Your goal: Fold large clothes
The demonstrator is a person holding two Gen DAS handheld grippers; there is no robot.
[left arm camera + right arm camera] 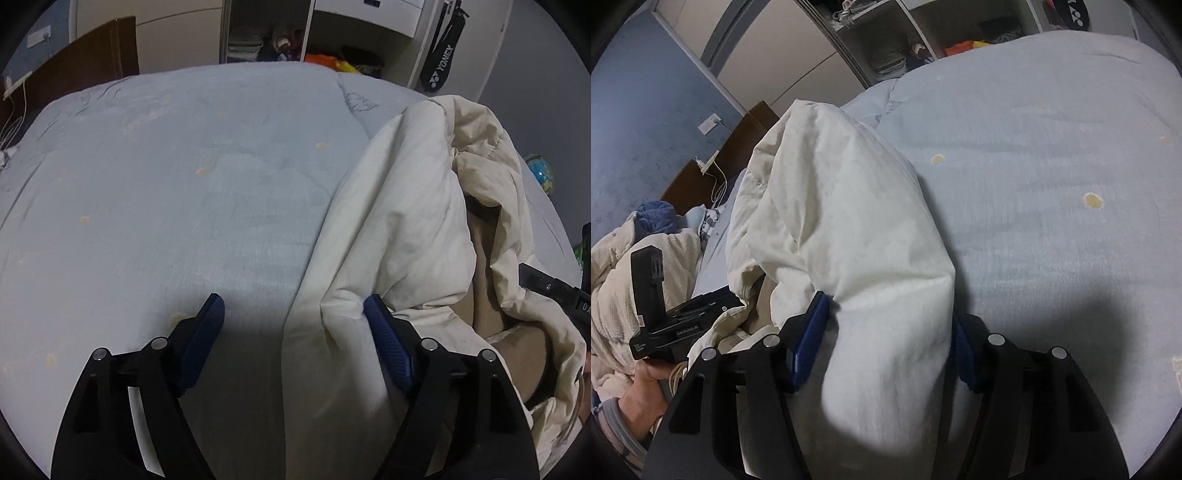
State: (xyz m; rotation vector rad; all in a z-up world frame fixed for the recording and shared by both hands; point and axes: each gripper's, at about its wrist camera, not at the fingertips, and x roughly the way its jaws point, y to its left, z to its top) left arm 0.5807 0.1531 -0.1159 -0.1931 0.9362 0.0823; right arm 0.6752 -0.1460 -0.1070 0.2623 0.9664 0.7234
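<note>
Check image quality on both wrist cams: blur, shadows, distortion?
Left wrist: heavy fisheye bowing, dark vignette corners, gripper shadow on the light blue bedsheet, focus otherwise fair. Right wrist: motion blur on the cream garment near the right gripper, and a hard shadow on the sheet at lower right.
</note>
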